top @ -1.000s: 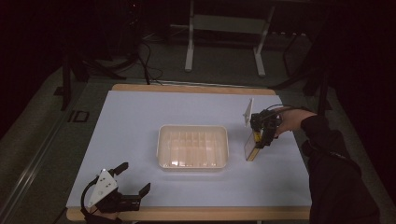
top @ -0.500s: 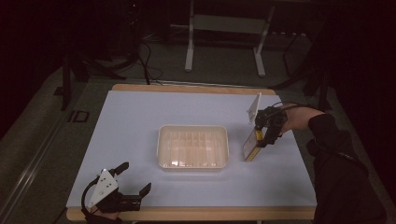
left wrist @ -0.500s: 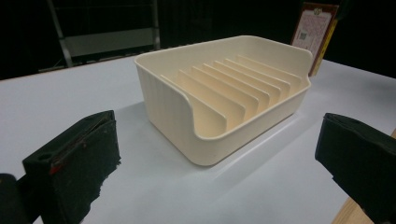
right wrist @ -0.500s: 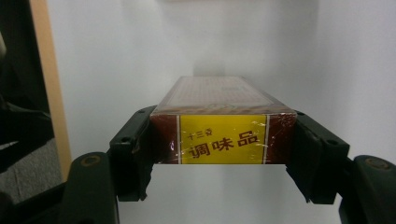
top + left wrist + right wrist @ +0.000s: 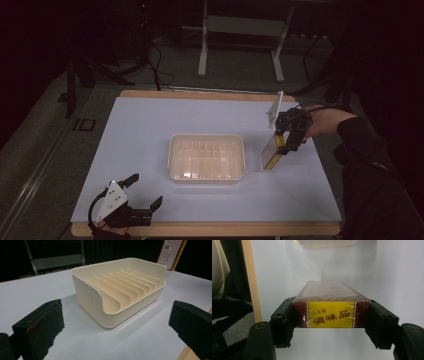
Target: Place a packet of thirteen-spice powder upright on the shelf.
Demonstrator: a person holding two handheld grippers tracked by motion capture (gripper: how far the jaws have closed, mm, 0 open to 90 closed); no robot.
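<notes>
A cream slotted tray [image 5: 207, 157] sits at the middle of the white table, and the left gripper view shows its upright dividers [image 5: 120, 290]. Just right of the tray, my right gripper [image 5: 283, 145] is shut on a flat box [image 5: 270, 154] that hangs tilted, low over the table. In the right gripper view the box end [image 5: 331, 315] has a yellow label between dark red bands, clamped between the jaws of my right gripper [image 5: 331, 322]. My left gripper [image 5: 147, 189] rests near the front left edge, open and holding nothing [image 5: 115, 337]. The box [image 5: 172, 251] stands behind the tray.
The table's wooden front edge [image 5: 210, 229] runs just below the left gripper. A metal stand [image 5: 240, 45] is on the dark floor beyond the far edge. A dark sleeve [image 5: 370, 165] reaches in over the table's right side.
The right hand has shifted slightly away and to the right, still holding the box tilted beside the tray. The left gripper has stayed in place.
</notes>
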